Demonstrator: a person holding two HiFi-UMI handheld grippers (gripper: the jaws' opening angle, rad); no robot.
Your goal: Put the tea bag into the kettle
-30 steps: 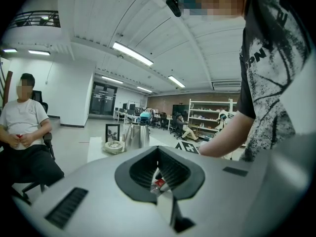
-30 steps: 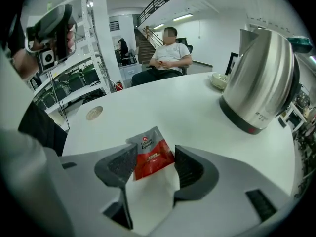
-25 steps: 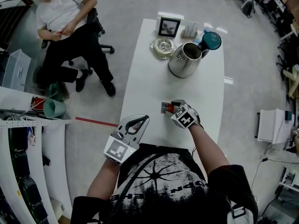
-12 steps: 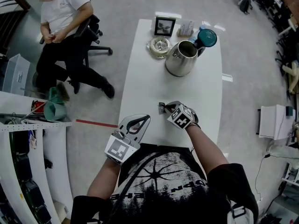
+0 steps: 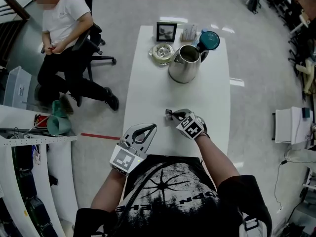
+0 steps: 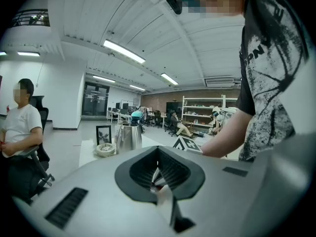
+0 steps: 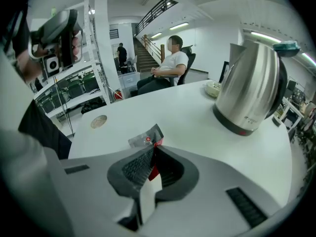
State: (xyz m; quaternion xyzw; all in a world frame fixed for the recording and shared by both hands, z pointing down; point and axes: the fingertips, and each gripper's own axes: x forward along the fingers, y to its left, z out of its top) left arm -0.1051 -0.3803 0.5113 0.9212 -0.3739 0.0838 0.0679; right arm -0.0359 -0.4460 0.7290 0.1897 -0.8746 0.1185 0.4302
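On bare table [image 5: 148, 100], right gripper [image 7: 152, 154] fingers clamp tea bag [image 7: 146, 137], kettle [image 7: 249, 90] well ahead; left gripper [image 6: 157, 164] fingers together.

Closing the right gripper [image 5: 174, 115] on the tea bag [image 7: 146, 138]: going from gaping wide around it a second ago to pinching its red lower edge, leaving the grey upper part sticking out past the tips. Covering most of the packet's red in the head view, leaving only a dark sliver at the jaw ends. Drifting leftward across the head view together with the white table [image 5: 148, 98], kettle [image 5: 185, 63] and picture frame [image 5: 167, 32], so hardly travelling over the tabletop itself. Bringing the head of the seated person [image 5: 61, 21] into frame at upper left.
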